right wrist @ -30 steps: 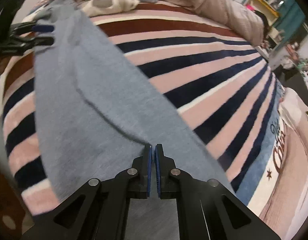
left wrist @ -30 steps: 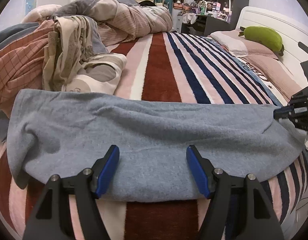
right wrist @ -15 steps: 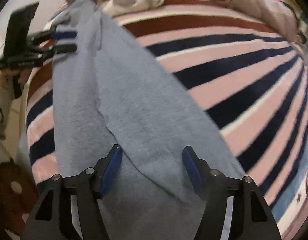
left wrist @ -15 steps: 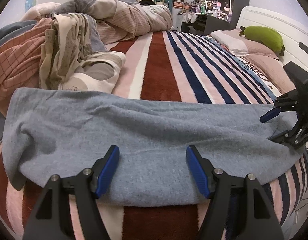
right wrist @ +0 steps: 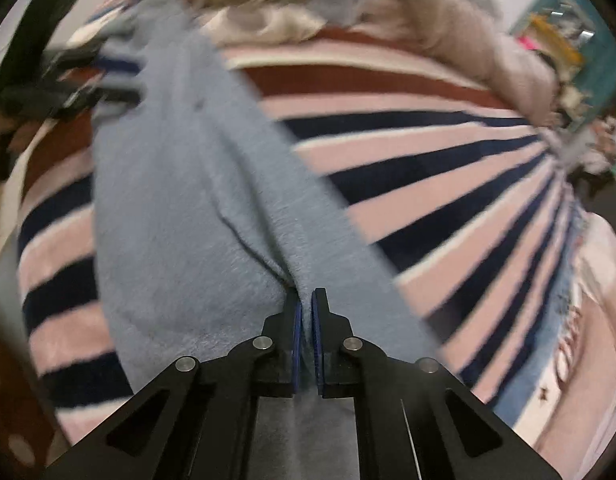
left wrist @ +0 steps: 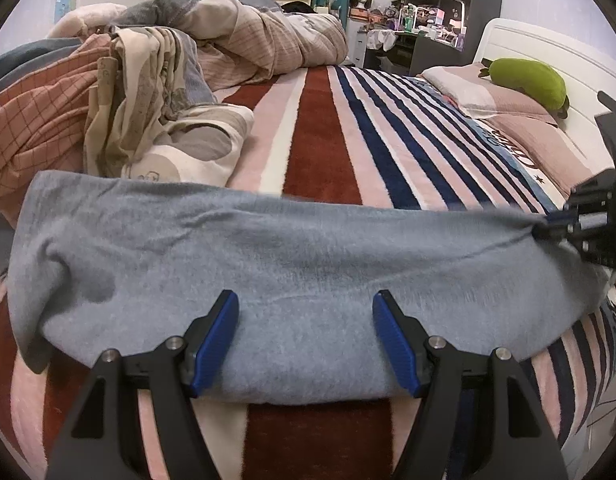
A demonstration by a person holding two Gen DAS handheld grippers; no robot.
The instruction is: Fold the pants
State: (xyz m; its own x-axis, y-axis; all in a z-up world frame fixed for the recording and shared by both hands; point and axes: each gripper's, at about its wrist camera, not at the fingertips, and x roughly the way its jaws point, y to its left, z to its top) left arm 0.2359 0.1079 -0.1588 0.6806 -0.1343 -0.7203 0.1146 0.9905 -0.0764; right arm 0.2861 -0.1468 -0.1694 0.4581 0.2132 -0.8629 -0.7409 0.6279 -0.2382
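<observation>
Left wrist view: crumpled bedding (left wrist: 120,120) upper left. Your grey pants (left wrist: 292,268) lie in a long band across the striped blanket (left wrist: 323,152), mid-frame. Your left gripper (left wrist: 306,336) hovers at their near edge, fingers spread wide, holding nothing. Green plush (left wrist: 527,82) upper right. Far right edge, your right gripper (left wrist: 555,226) is pinched onto the pants' end; right wrist view shows cloth between its pads (right wrist: 296,344).

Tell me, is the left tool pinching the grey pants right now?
No, the left gripper has its blue fingers spread wide apart over the grey pants, gripping nothing.
</observation>
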